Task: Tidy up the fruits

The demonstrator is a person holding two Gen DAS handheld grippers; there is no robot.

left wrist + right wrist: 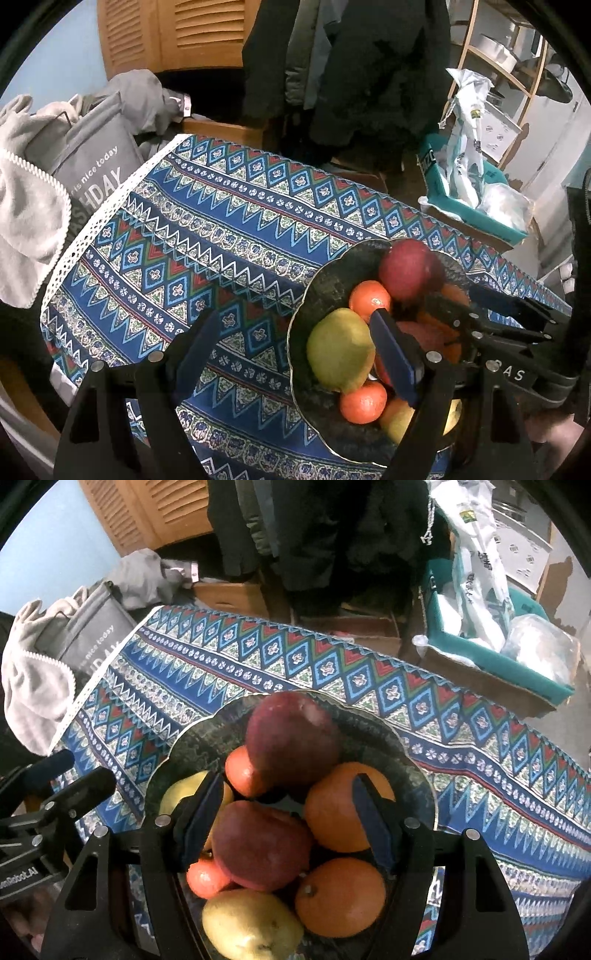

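A dark scalloped metal bowl is heaped with smooth round red apples, oranges and yellow pears. The left gripper and right gripper are held apart, clamped on nothing.

Both views are dim and slightly soft, with a cool indoor cast. The fisheye lens bends the tablecloth stripes and blacks out the corners. Light falls from above and the right: faint sheen shows on the red apple and oranges. The dark coats at the far side lose all detail. The bowl interior lies in shadow.
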